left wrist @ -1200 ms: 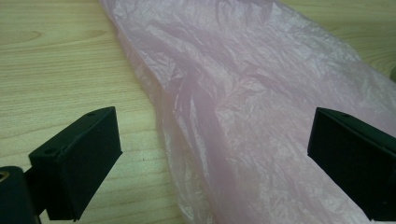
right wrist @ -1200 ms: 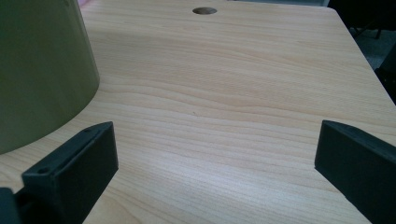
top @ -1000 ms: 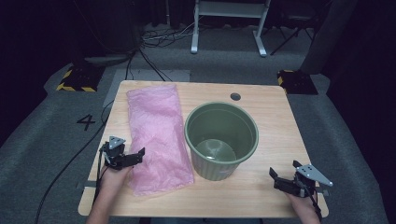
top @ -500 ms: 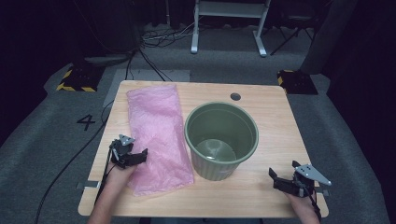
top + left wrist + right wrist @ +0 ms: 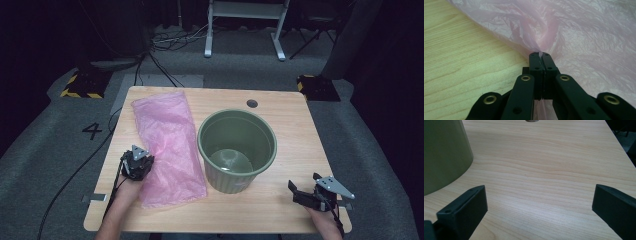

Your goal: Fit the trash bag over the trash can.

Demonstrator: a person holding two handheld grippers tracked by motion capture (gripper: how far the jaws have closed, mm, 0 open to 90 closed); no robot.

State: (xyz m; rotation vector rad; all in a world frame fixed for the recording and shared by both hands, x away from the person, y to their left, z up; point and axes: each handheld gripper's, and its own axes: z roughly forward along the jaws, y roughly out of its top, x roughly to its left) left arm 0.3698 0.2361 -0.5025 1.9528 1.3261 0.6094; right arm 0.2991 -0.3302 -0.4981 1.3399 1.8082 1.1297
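Pink bag (image 5: 584,37) is cut off at top & right edges; green bucket (image 5: 441,155) cut off at left.

Bare table (image 5: 280,210) lies open right of the green bucket (image 5: 237,150) — left, the pink bag (image 5: 167,145) perhaps crowds it.

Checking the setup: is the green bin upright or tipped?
Upright. The bin stands on its base on the table, open mouth up, bare bottom visible inside.
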